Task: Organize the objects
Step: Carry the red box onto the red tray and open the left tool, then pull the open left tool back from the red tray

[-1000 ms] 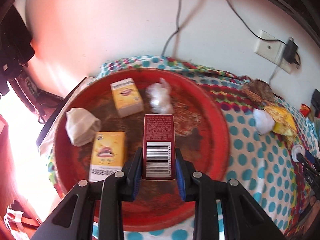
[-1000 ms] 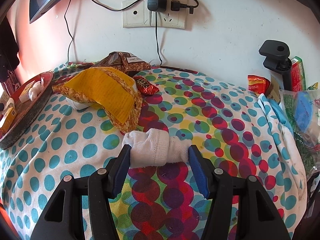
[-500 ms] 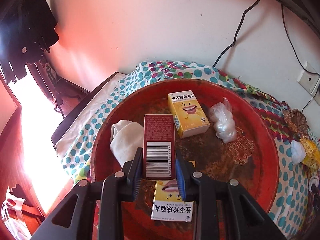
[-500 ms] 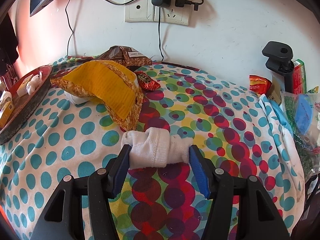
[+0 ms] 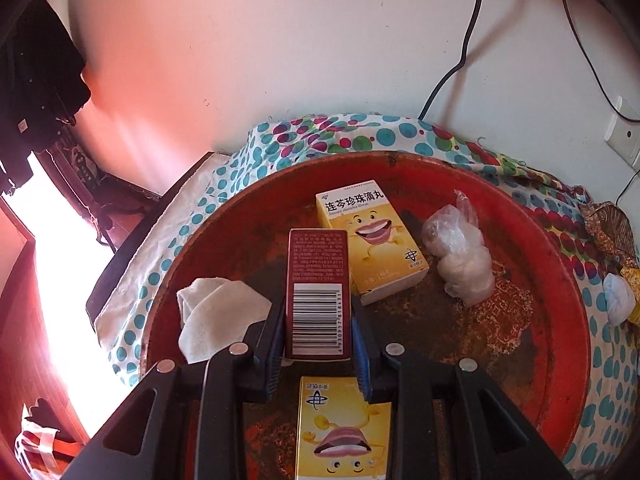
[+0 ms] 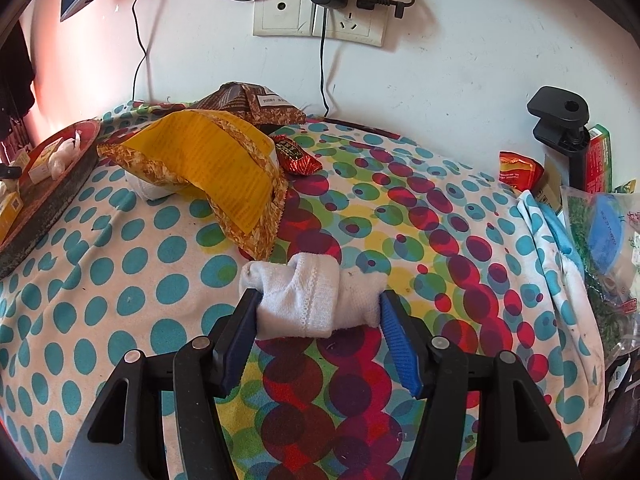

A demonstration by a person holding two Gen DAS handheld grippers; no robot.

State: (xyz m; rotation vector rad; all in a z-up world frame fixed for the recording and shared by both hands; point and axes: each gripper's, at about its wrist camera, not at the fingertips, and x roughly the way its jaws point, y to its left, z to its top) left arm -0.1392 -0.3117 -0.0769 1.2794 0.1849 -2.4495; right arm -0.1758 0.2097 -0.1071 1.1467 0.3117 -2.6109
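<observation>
My left gripper point(image 5: 318, 312) is shut on a dark red box point(image 5: 318, 276) with a barcode, held above the round red tray point(image 5: 560, 264). In the tray lie a yellow box point(image 5: 372, 240) just right of the red one, a second yellow box point(image 5: 344, 428) under my fingers, a white cloth point(image 5: 216, 316) to the left and a small plastic bag point(image 5: 460, 256). My right gripper point(image 6: 318, 304) is shut on a rolled white sock point(image 6: 308, 292) resting on the dotted bedcover point(image 6: 120, 280).
A yellow packet point(image 6: 216, 164), a brown packet point(image 6: 248, 102) and a red wrapper point(image 6: 298, 156) lie behind the sock. The red tray point(image 6: 52, 196) is at the far left, by the bed's edge. Bags point(image 6: 600, 240) and a black clamp point(image 6: 560, 116) crowd the right side. Wall and cables are close behind.
My left gripper has carried the red box across the tray and lower, so the near yellow box now lies under the fingers. The right gripper and sock have stayed put.
</observation>
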